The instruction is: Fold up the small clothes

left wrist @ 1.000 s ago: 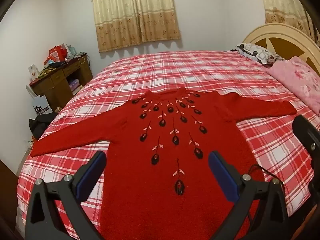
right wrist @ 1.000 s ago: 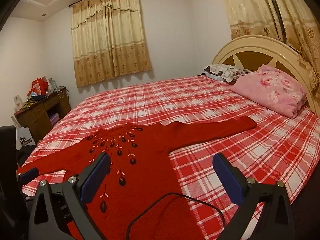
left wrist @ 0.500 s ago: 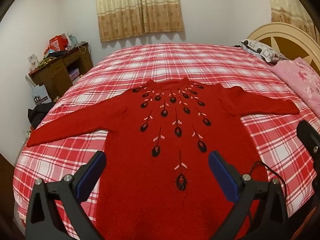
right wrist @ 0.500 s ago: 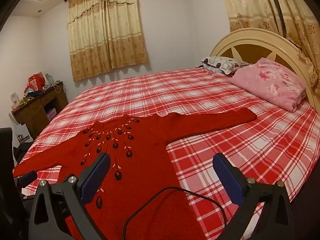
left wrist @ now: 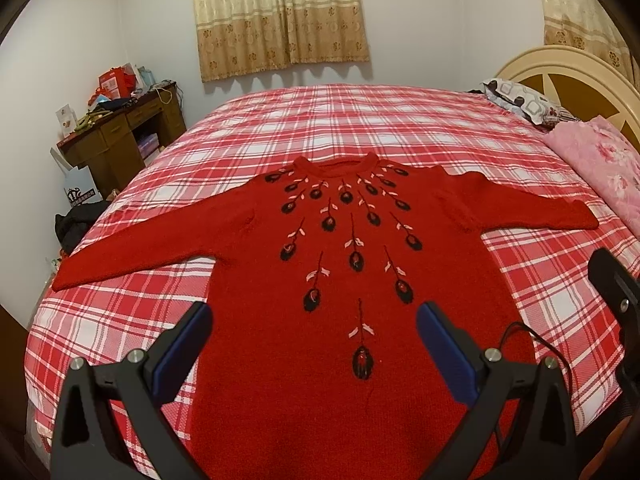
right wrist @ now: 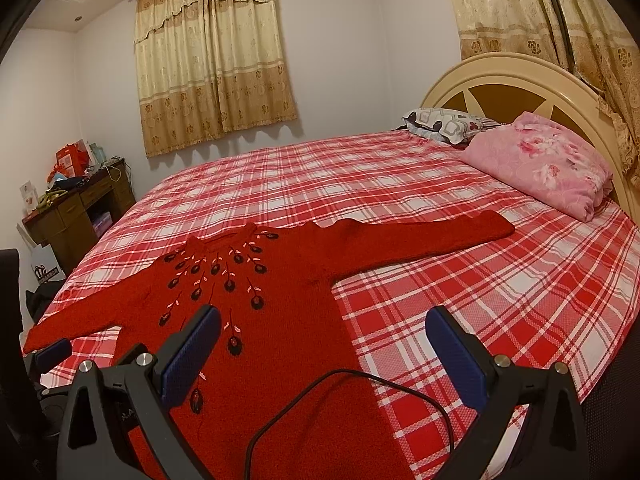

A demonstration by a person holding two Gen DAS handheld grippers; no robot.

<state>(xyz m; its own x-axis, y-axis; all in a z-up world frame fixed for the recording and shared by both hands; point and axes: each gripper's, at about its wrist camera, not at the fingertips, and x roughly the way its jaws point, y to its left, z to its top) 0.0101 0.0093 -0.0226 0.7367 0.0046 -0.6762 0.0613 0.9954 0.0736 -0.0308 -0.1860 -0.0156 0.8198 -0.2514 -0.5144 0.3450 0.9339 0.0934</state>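
Observation:
A red knitted sweater (left wrist: 340,248) with dark embroidered buds lies flat, face up, on the red plaid bed (left wrist: 360,120), both sleeves spread out sideways. It also shows in the right wrist view (right wrist: 288,280). My left gripper (left wrist: 314,340) is open and empty, hovering above the sweater's lower body. My right gripper (right wrist: 322,344) is open and empty, over the sweater's lower right side and the plaid sheet; part of it shows at the right edge of the left wrist view (left wrist: 612,288). The right sleeve (right wrist: 440,232) reaches toward the pillows.
A pink floral pillow (right wrist: 544,164) and a patterned pillow (right wrist: 444,124) lie by the cream headboard (right wrist: 500,80). A cluttered wooden desk (left wrist: 116,136) stands left of the bed. A black cable (right wrist: 344,400) loops between my right gripper's fingers. Curtains hang behind.
Both grippers have risen and tilted down slightly, so the sweater sits lower and fuller in view. The sweater itself has not moved. Both grippers stay open.

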